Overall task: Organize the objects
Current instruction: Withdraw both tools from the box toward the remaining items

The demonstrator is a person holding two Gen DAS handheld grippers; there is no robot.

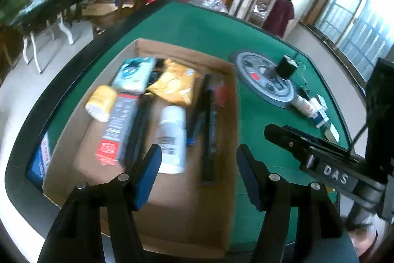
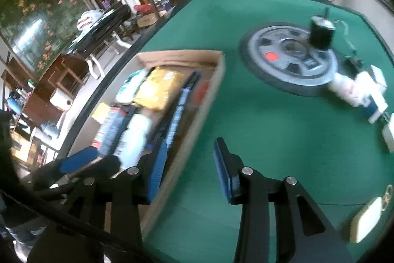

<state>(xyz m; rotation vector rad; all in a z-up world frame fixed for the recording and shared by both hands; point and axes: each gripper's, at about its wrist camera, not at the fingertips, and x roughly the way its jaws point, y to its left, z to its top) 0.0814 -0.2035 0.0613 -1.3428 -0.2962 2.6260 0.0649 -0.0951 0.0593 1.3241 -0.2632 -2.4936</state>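
A shallow cardboard box [image 1: 172, 201] lies on the green table [image 1: 258, 127]. It holds a white bottle [image 1: 172, 137], a yellow bag [image 1: 174, 85], a yellow jar [image 1: 102, 102], a grey and red carton [image 1: 118, 130], a teal packet [image 1: 135, 73] and dark long items. My left gripper [image 1: 199, 164] is open and empty above the box's near end. My right gripper [image 2: 189, 164] is open and empty over the box's right wall [image 2: 197, 120]. A small white bottle and boxes [image 2: 359, 90] lie loose at the table's right.
A grey round disc [image 2: 290, 58] with a black cylinder [image 2: 320, 33] on it sits mid-table. A blue booklet [image 1: 39, 159] lies left of the box. A pale tile [image 2: 364, 221] lies near the table's front right edge. Furniture and shelves stand behind.
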